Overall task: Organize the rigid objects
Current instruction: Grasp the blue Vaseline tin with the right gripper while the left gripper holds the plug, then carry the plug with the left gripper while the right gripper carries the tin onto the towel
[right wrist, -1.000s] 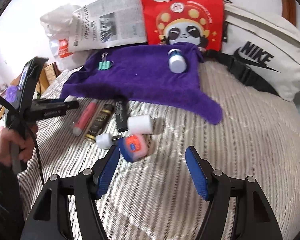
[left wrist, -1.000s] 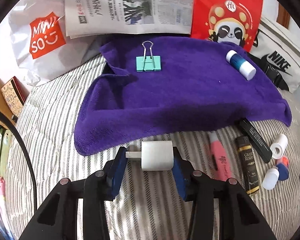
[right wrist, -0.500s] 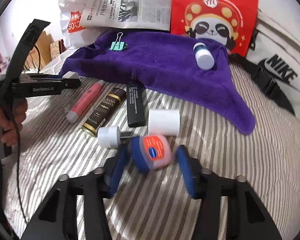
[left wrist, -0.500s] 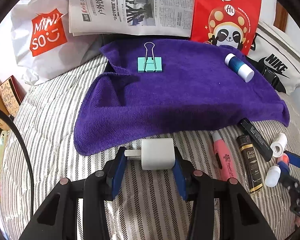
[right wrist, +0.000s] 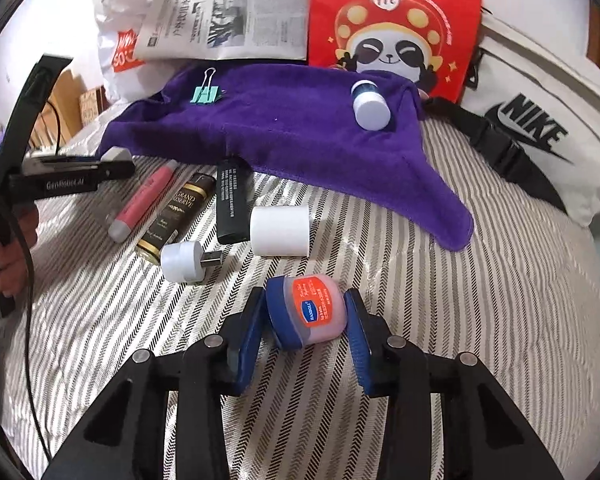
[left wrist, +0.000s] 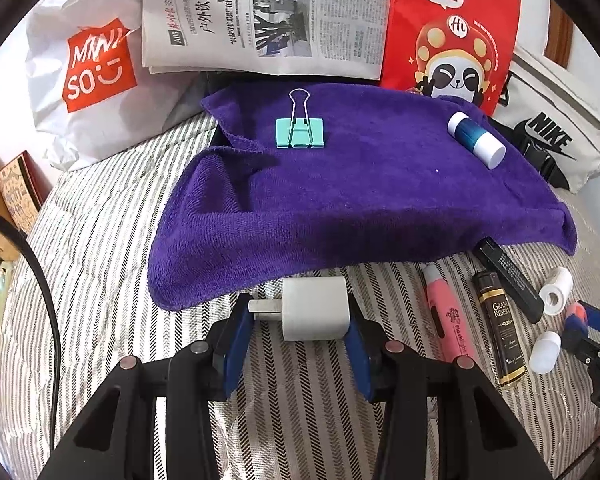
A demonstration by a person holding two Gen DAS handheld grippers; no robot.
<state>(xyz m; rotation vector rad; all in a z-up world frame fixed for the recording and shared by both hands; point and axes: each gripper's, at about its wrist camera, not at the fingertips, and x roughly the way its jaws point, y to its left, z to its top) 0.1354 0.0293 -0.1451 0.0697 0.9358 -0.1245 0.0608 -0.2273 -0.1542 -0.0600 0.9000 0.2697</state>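
Note:
My left gripper (left wrist: 298, 322) is shut on a white charger plug (left wrist: 314, 314), just in front of the near edge of the purple towel (left wrist: 360, 192). On the towel lie a teal binder clip (left wrist: 299, 130) and a blue and white tube (left wrist: 476, 140). My right gripper (right wrist: 306, 318) is shut on a small pink jar with a blue lid (right wrist: 306, 316), above the striped bedding. Near it lie a white roll (right wrist: 280, 230), a white USB plug (right wrist: 184, 260), a black tube (right wrist: 230, 200), a dark brown tube (right wrist: 178, 212) and a pink tube (right wrist: 144, 200).
Behind the towel lie a newspaper (left wrist: 268, 16), a red panda bag (left wrist: 452, 32), a white Miniso bag (left wrist: 84, 76) and a white Nike bag (right wrist: 540, 120). The striped bedding (left wrist: 100, 260) stretches left of the towel. The left gripper also shows in the right wrist view (right wrist: 60, 180).
My right gripper has moved forward and closed on the pink jar, which was loose on the bedding before. My left gripper has kept its hold on the charger plug.

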